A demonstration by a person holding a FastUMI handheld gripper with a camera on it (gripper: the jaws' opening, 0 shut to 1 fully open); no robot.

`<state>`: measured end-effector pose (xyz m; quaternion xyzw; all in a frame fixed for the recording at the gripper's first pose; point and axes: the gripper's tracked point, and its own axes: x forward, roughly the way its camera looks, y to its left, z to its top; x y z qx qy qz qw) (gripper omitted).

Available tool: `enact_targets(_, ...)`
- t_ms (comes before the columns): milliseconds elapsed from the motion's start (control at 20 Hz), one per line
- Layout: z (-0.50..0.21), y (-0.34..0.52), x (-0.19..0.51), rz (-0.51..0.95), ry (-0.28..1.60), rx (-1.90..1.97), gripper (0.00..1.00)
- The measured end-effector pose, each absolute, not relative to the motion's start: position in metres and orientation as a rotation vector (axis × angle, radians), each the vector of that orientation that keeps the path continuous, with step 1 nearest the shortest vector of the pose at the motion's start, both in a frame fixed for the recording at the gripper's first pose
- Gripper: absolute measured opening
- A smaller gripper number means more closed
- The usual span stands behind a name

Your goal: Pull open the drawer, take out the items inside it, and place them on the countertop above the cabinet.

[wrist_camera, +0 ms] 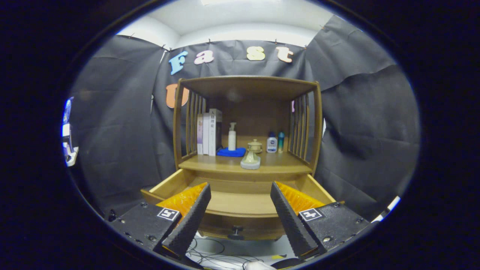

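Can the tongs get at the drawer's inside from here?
Probably yes. The drawer is pulled open below the countertop, and the tongs are spread wide, empty, just in front of it. Nothing blocks the opening, though its floor looks bare.

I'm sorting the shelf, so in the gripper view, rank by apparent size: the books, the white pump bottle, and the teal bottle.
1. books
2. white pump bottle
3. teal bottle

They stand at a similar depth. The gripper is open before the pulled-out drawer.
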<state>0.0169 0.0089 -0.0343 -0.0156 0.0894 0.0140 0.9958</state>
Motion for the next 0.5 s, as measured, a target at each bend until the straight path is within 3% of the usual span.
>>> enact_targets(500,-0.141,0.006,0.033,-0.019,0.34,-0.034,1.0)
